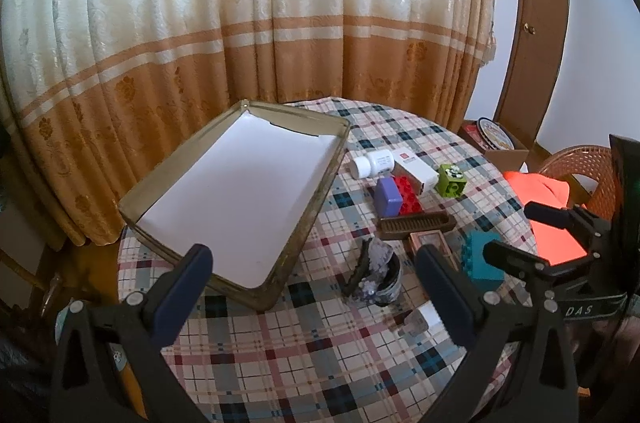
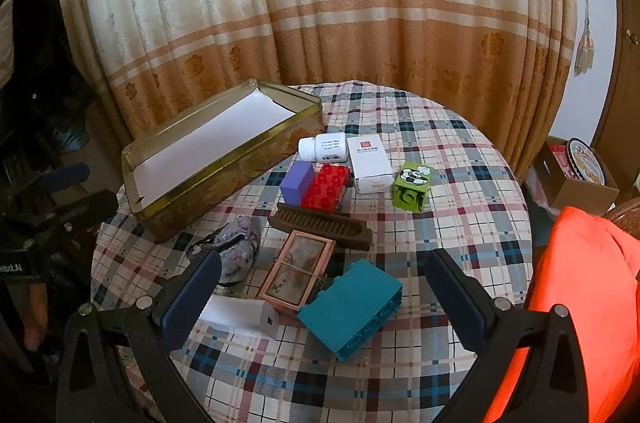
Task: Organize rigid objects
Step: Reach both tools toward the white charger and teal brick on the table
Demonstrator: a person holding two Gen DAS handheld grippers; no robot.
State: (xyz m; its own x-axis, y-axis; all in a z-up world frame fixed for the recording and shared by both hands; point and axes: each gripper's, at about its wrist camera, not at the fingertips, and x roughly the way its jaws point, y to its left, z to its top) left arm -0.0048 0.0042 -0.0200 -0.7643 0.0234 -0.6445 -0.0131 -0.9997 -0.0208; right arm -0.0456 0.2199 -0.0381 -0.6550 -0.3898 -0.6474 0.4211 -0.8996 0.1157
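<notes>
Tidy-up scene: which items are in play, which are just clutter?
In play: tin box, teal brick, red brick, purple block, green cube, pill bottle, white carton, framed picture, brown comb.

Clutter: orange cloth, cardboard box, curtain.

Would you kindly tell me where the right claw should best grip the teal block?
Probably across the teal block's two long flat sides, coming from above. It lies studs sideways near the right claw, which is open; the pink framed box crowds its far-left end, so stay toward the near end.
</notes>
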